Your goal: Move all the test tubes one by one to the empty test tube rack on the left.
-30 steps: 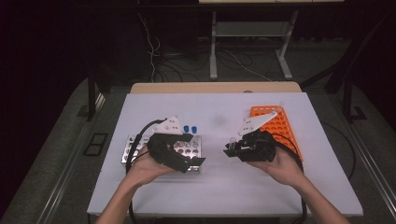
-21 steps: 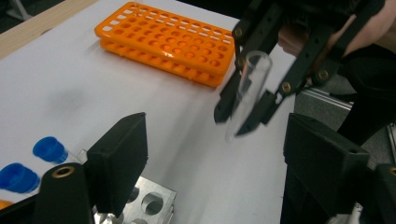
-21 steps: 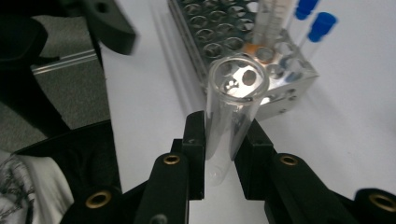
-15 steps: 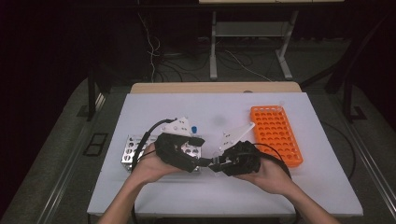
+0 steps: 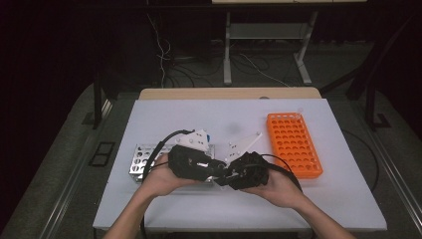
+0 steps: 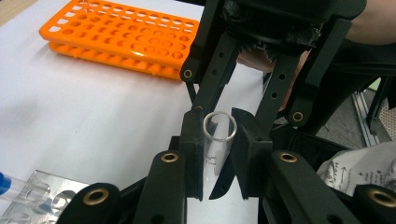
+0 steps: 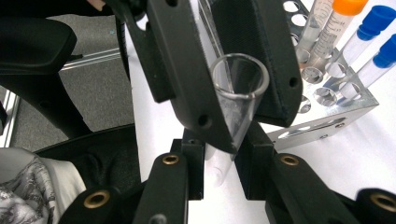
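Midway through the handover, beside the metal rack (image 5: 144, 160), my left claw (image 6: 215, 158) is closed on the clear tube (image 6: 217, 140) while my right claw (image 7: 219, 170) sits narrowly around its other end, so moving it to the orange rack (image 5: 293, 144) remains.

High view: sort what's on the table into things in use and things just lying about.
In use:
clear tube, open-topped, held between both claws
left claw
right claw

Lying about:
orange rack, far from the hands
metal rack with capped tubes
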Tool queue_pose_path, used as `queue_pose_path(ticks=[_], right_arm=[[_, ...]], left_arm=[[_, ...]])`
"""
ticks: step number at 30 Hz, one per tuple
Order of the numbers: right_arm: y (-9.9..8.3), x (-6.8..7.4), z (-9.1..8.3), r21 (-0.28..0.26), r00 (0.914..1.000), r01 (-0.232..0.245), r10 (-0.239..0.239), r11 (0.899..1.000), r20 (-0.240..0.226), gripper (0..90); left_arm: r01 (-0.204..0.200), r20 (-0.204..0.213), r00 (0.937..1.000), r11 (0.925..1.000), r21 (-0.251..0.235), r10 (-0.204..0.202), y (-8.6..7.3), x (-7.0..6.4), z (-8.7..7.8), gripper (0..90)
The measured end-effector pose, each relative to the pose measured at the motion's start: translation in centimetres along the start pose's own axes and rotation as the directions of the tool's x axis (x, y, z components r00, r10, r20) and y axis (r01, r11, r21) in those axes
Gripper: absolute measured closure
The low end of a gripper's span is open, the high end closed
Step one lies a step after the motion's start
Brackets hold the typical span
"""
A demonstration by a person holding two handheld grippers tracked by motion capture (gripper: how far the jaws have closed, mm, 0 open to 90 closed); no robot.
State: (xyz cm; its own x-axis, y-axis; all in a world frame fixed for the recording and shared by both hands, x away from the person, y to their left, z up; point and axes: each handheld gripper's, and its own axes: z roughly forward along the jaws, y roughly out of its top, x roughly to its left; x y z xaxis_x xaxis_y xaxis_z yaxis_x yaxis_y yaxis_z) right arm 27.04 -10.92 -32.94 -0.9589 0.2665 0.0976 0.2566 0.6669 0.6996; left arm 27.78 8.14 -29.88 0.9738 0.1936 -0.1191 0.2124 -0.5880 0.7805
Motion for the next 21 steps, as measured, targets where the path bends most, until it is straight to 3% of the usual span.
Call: queue_pose_path(ticks=[5, 10, 16, 21], right_arm=[[-0.3, -0.3, -0.5, -0.003, 0.9998, -0.012, 0.012, 1.0, 0.017, 58.5], [-1.2, -1.3, -2.0, -0.035, 0.9966, -0.048, 0.05, 0.998, 0.066, 47.6], [-2.8, -2.5, -4.0, -0.067, 0.9867, -0.098, 0.105, 0.993, 0.123, 35.4], [-3.9, -3.1, -5.3, -0.085, 0.9751, -0.144, 0.156, 0.986, 0.158, 19.3]], left_arm=[[0.023, -0.024, 0.9995, 0.9996, 0.014, -0.022, -0.2, 0.4, -1.2, 74.7], [0.053, -0.073, 0.996, 0.9984, 0.019, -0.052, -0.8, 1.1, -2.8, 74.7], [0.075, -0.127, 0.9893, 0.9971, 0.018, -0.072, -1.5, 1.9, -4.6, 74.7], [0.097, -0.172, 0.9808, 0.9951, 0.018, -0.093, -1.8, 2.7, -6.0, 74.7]])
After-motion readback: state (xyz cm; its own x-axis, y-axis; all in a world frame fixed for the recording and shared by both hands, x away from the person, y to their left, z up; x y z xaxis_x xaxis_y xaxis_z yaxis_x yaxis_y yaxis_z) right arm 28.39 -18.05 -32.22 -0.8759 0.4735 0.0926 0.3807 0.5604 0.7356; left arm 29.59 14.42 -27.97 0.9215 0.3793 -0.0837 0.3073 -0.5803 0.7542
